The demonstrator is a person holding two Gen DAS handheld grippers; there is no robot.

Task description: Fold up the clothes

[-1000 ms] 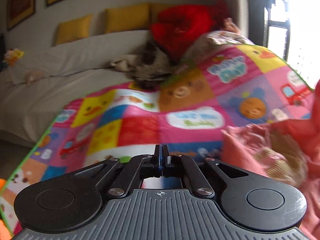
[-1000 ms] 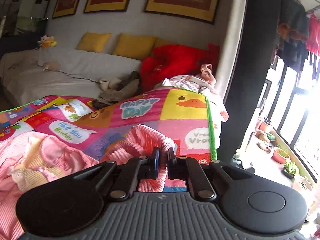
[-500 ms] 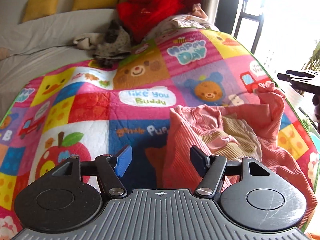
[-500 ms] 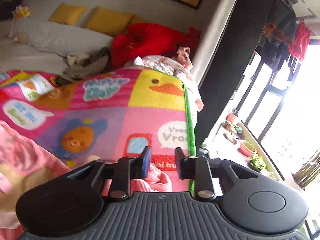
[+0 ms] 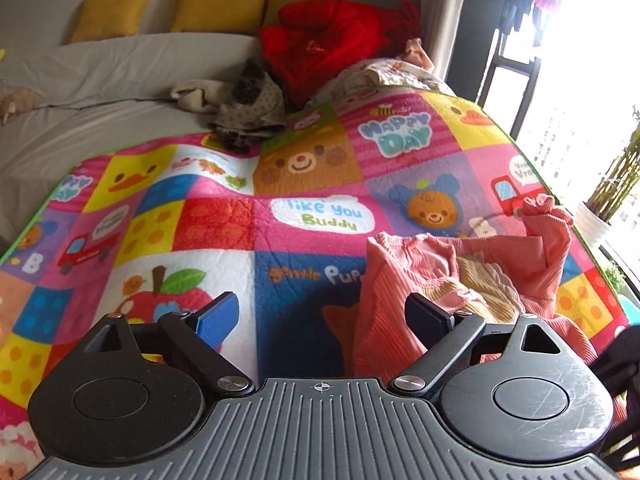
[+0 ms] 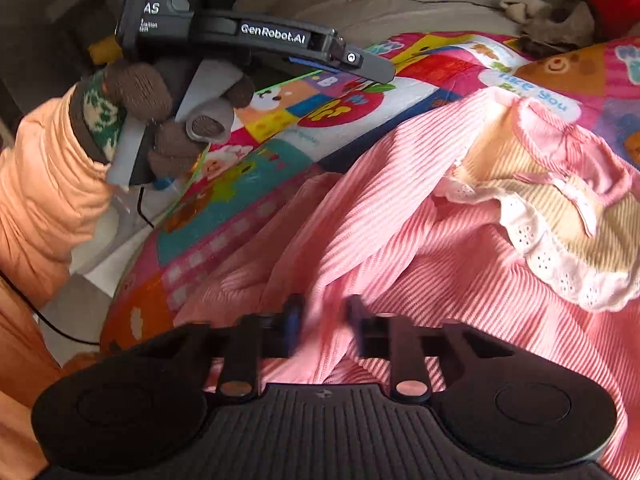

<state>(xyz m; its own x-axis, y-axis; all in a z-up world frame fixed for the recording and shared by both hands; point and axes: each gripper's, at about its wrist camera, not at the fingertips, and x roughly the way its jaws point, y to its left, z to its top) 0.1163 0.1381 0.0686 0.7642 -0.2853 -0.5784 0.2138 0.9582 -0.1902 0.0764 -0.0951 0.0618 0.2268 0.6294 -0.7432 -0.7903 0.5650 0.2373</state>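
A pink ribbed garment (image 5: pixel 500 268) with a cream lace-trimmed inner part lies crumpled on the colourful patchwork quilt (image 5: pixel 224 220), at the right in the left wrist view. My left gripper (image 5: pixel 322 316) is wide open and empty, above the quilt at the garment's left edge. In the right wrist view the garment (image 6: pixel 400 220) fills the middle and right. My right gripper (image 6: pixel 322 328) is open and empty, just over the pink fabric. The left gripper also shows in the right wrist view (image 6: pixel 372 66), held in a gloved hand.
A grey bed with yellow pillows (image 5: pixel 216 6), a red plush heap (image 5: pixel 324 44) and a small pile of dull clothes (image 5: pixel 248 108) lie beyond the quilt. A window and a potted plant (image 5: pixel 612 192) are at the right. The quilt's near edge (image 6: pixel 132 280) drops off at the left.
Both grippers let go of the garment and opened. The left pulled back over the quilt. The right swung round from the window side and now faces the garment and the left hand.
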